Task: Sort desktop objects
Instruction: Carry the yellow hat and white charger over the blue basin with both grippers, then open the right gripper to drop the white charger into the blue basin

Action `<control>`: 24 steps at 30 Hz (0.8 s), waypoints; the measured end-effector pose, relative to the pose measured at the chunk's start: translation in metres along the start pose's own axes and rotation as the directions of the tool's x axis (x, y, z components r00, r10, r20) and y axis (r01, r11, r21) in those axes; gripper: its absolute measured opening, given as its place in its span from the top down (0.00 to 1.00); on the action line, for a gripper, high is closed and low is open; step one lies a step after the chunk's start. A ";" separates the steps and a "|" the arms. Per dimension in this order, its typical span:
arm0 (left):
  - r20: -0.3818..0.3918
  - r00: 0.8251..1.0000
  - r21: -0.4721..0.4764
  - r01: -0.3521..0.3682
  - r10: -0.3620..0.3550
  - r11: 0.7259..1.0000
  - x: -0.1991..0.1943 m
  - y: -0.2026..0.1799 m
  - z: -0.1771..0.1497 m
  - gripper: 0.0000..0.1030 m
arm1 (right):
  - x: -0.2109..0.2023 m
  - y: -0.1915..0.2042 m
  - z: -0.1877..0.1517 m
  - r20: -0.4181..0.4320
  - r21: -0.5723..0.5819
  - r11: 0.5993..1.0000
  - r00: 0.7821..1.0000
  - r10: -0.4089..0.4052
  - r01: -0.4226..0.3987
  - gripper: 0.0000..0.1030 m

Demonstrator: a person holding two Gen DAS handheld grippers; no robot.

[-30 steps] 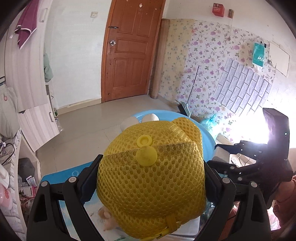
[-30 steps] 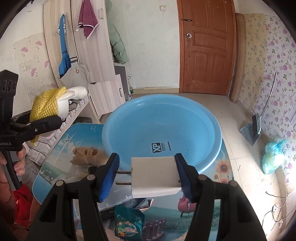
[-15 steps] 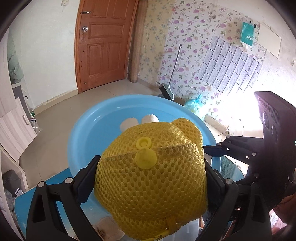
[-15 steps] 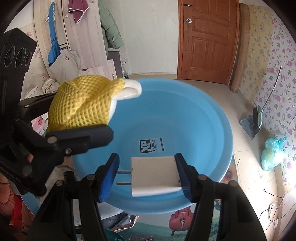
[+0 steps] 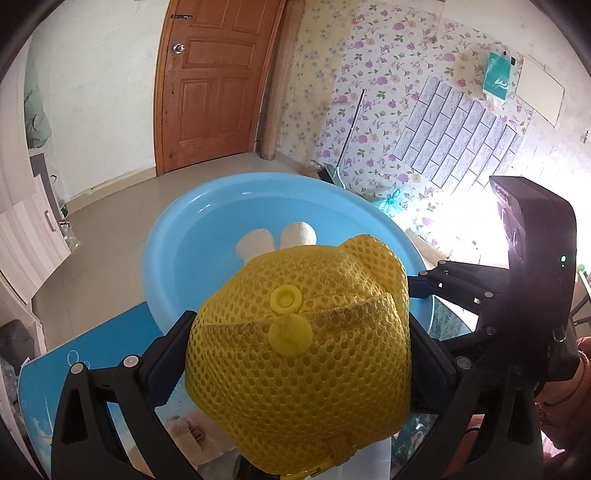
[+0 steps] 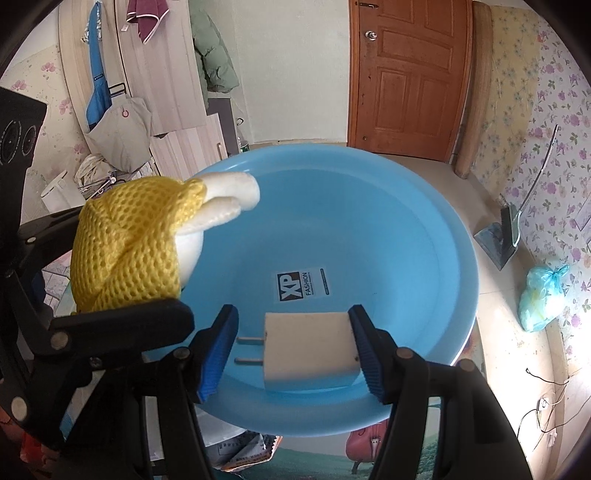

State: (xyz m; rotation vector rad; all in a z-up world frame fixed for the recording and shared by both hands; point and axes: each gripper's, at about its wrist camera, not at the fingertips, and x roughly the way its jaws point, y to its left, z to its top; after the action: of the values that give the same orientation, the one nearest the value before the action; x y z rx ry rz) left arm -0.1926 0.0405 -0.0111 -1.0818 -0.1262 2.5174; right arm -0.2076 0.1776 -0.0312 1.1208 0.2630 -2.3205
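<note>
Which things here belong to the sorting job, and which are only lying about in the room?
Belong to the job:
- plush toy in a yellow mesh hat
- white charger plug
- blue basin

Just lying about:
- blue plastic bag, tied
- dustpan
- maroon towel, hanging

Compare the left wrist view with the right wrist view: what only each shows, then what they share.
Left wrist only: two yellow snap buttons, green paper bag on the wall. Right wrist only: white two-pin charger plug clamped in the right tool, printed XP label. Both: round blue plastic basin, white plush toy in yellow mesh hat, brown wooden door.
</note>
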 end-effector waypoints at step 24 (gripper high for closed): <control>-0.005 0.997 -0.024 0.075 -0.075 0.997 -0.002 -0.017 0.001 0.00 | -0.024 -0.002 -0.011 0.037 0.026 0.999 0.999 -0.032 0.031 0.41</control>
State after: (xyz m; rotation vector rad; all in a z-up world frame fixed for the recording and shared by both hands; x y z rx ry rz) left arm -0.1862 0.0547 -0.0052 -1.0736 -0.1922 2.4514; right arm -0.1894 0.1931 -0.0192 1.0922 0.2390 -2.3759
